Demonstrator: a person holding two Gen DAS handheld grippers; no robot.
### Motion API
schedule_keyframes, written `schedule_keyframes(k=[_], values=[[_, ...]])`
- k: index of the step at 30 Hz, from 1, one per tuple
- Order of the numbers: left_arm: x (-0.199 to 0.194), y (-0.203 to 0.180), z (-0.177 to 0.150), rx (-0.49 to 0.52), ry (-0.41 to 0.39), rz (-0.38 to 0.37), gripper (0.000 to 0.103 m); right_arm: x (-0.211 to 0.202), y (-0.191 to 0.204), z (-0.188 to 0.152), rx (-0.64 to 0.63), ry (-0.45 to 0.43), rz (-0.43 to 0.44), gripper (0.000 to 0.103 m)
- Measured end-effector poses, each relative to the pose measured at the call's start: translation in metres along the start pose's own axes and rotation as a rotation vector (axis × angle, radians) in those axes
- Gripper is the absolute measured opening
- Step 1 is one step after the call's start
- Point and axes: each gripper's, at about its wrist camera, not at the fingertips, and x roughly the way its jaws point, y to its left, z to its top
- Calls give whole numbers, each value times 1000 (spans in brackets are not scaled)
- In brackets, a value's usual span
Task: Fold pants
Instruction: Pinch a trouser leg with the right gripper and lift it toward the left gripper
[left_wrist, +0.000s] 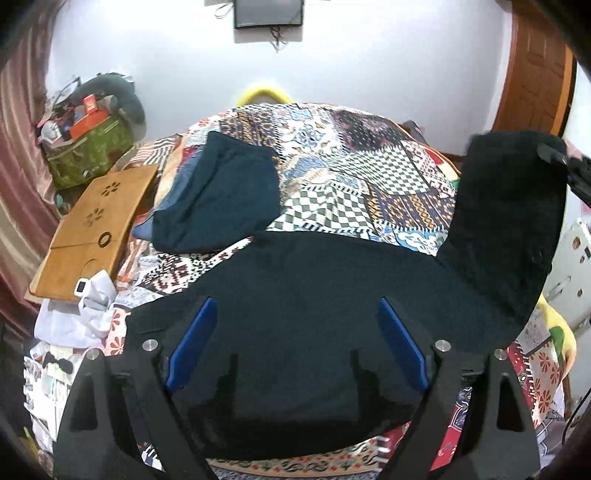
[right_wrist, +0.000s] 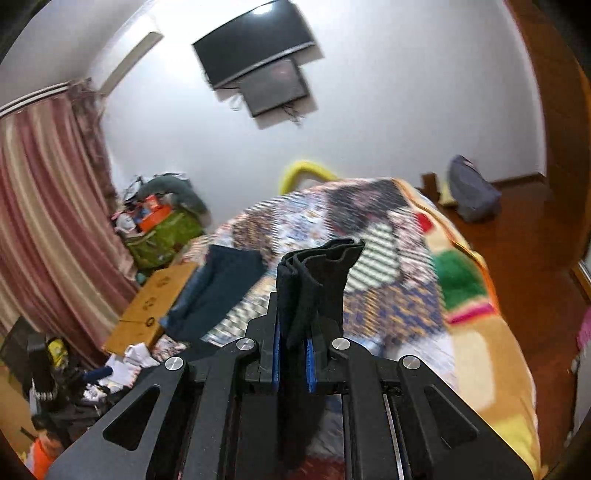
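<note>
Black pants (left_wrist: 295, 295) lie on the patterned bed (left_wrist: 351, 166), spread under the left tool (left_wrist: 295, 339), whose fingers stand wide apart. The right tool (right_wrist: 293, 354) pinches a raised pant end. Folded teal clothing (left_wrist: 221, 199) lies ahead-left.

White walls (right_wrist: 369, 110) all around, bare but for a dark flat screen (right_wrist: 255, 40) mounted high with a smaller dark panel (right_wrist: 275, 86) just below it, cables dangling. Pink-and-cream striped curtain (right_wrist: 48, 206) along the left side. Bed under a busy patchwork bedspread (left_wrist: 351, 162), yellow headboard (left_wrist: 262, 94) peeking behind it against the wall. Wooden lap table (left_wrist: 92, 229) with flower cut-outs tilted at the bed's left edge, green patterned bag (left_wrist: 88, 151) stuffed with clutter beyond. Reddish wood door frame (left_wrist: 535, 74) at right, polished wood floor (right_wrist: 524, 243) beside the bed
</note>
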Motion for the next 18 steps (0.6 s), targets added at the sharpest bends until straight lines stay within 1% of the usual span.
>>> schedule_keyframes(k=[4,8,10,11,13,17,18], values=[[-11,18,-3,-37,-20,11,89,37,42,13,-46,50,53,8],[-20,38,-9,-77,-33,27,89,67,82,3,-110,119,112,8],[-23,46,-13,-92,-33,37,90,81,105,-13,-146,161,155,8],[-24,50,-15,-98,-32,43,90,85,109,-17,-154,176,169,8],[-26,59,-20,-113,-26,53,90,95,126,-38,-187,228,203,8],[-28,73,-31,-145,-9,64,90,112,148,-78,-253,341,231,8],[-29,76,-34,-154,-4,65,90,117,152,-93,-278,379,235,8]])
